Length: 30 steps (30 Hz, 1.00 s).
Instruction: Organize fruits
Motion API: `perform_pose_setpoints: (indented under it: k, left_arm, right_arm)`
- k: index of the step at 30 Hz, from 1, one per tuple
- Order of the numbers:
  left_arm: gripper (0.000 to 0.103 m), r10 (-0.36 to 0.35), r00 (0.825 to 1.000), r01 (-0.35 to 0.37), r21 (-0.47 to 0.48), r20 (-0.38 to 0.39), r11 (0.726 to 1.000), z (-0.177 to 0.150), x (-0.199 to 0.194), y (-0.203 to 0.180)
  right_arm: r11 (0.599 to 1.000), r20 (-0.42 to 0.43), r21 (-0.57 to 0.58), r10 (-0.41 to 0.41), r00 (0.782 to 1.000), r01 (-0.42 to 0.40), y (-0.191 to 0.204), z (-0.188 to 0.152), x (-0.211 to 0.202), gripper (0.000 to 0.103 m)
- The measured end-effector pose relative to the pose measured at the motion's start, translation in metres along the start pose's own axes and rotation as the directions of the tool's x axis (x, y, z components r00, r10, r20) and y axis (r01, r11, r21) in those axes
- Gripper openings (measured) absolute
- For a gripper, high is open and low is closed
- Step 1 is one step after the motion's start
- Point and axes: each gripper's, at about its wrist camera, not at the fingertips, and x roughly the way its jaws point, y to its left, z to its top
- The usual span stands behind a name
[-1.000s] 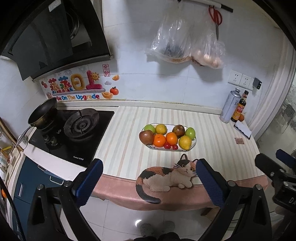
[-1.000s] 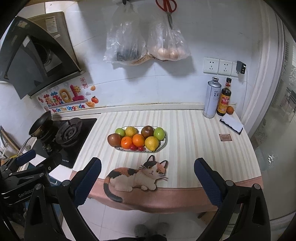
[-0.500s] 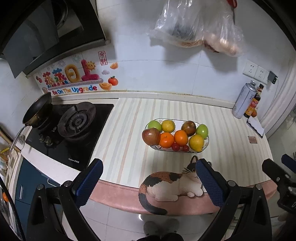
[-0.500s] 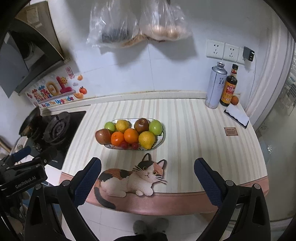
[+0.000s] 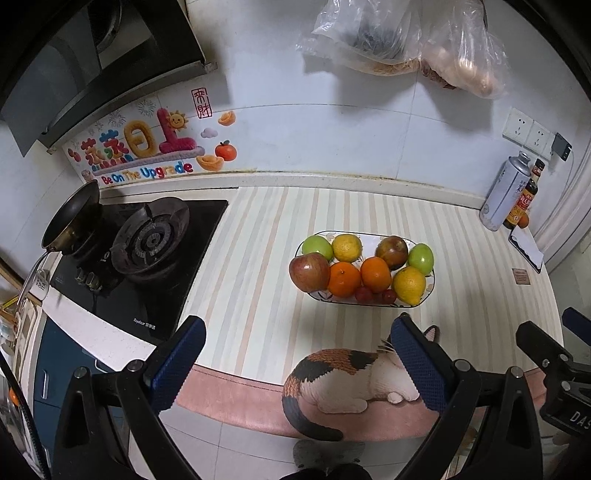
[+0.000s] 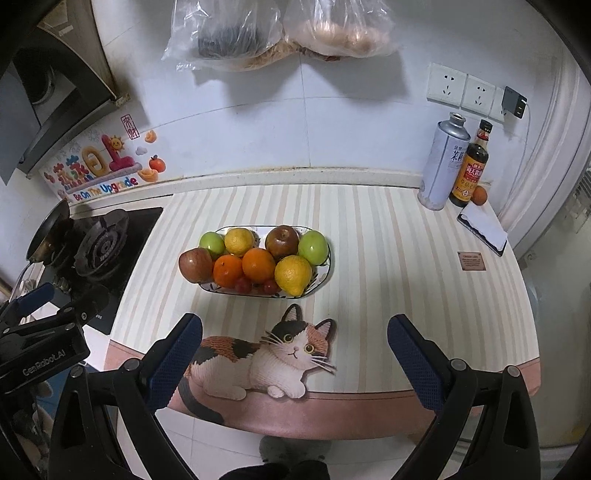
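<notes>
A white oval plate (image 5: 429, 288) (image 6: 321, 277) sits mid-counter, piled with fruit: red apples (image 5: 309, 272) (image 6: 195, 264), two oranges (image 5: 375, 274) (image 6: 258, 265), lemons (image 5: 409, 285) (image 6: 293, 274), green apples (image 5: 421, 258) (image 6: 313, 247) and small red cherry tomatoes (image 6: 242, 285). My left gripper (image 5: 295, 339) hangs open over the counter's front edge, short of the plate and to its left. My right gripper (image 6: 295, 336) is open too, in front of the plate above the cat picture, holding nothing. Each gripper shows at the edge of the other's view.
A cat-shaped mat (image 6: 266, 356) lies at the counter's front edge. A gas stove (image 5: 147, 240) with a small pan (image 5: 70, 214) is on the left. A grey can (image 6: 443, 162), a sauce bottle (image 6: 471, 166) and an egg stand at the back right. Plastic bags (image 6: 280, 33) hang on the wall.
Both grippers have moved forward and lower toward the counter; the fruit plate now looks larger and nearer. Both stay open and the fruit has not moved.
</notes>
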Motion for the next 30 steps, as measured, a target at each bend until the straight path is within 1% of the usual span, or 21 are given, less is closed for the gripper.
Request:
perform_pose_setpoints:
  k: [16, 30]
  left_arm:
    - [0.103, -0.011, 1.0, 0.011, 0.003, 0.0, 1.0, -0.0026, -0.0032, -0.001]
    - [0.103, -0.016, 1.0, 0.016, 0.002, 0.012, 1.0, -0.0019, -0.0085, -0.0016]
  right_arm:
    - [1.0, 0.001, 0.003, 0.004, 1.0, -0.004, -0.0016, 0.0003, 0.0036, 0.102]
    - [1.0, 0.014, -0.005, 0.0, 1.0, 0.0, -0.0006, 0.0031, -0.0041, 0.102]
